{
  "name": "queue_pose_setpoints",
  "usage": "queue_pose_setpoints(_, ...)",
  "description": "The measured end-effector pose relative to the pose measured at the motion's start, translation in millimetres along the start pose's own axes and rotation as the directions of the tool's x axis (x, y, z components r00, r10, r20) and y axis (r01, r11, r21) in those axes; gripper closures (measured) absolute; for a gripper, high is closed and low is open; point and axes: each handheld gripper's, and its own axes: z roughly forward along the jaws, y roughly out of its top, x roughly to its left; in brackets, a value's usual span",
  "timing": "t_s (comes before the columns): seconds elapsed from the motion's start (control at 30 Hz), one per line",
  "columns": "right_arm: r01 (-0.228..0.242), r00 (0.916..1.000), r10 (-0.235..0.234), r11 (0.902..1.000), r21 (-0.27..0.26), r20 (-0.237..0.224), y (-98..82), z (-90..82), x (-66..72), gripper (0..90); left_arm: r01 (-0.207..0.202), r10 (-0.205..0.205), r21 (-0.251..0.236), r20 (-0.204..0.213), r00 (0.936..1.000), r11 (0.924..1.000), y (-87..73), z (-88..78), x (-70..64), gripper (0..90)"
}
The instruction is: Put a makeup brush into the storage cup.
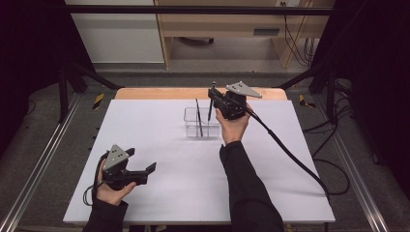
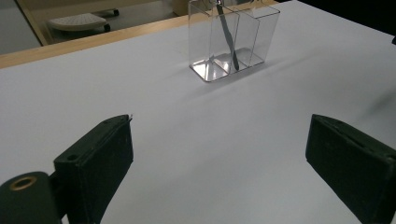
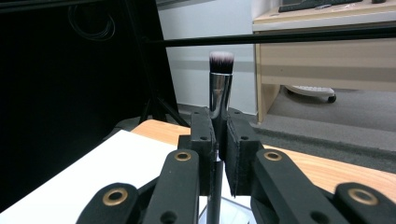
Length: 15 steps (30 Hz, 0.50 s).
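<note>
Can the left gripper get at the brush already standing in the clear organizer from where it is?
Probably yes: the left gripper is open with bare white table between it and the clear organizer; the standing brush leans free, though the right gripper hovers close above.

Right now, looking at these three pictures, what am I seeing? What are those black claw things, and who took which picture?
A person sits at a white table holding a hand-held clamp tool in each hand. One picture looks down from above; the other two come from small cameras riding on each tool. The right gripper is shut on a makeup brush, bristles up, above a clear divided holder. Another slim brush already stands in that holder. The left gripper rests open, holding nothing.
</note>
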Motion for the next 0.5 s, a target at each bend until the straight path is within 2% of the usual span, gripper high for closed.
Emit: queue_pose_setpoints(0.5, 0.012, 0.9999, -0.012, 0.9999, 0.009, 0.011, -0.5, 22.9, 1.2, 83.8, 0.005, -0.005, -0.002, -0.001, 1.0000, 1.0000, 0.2, -1.3, 2.3, 6.7)
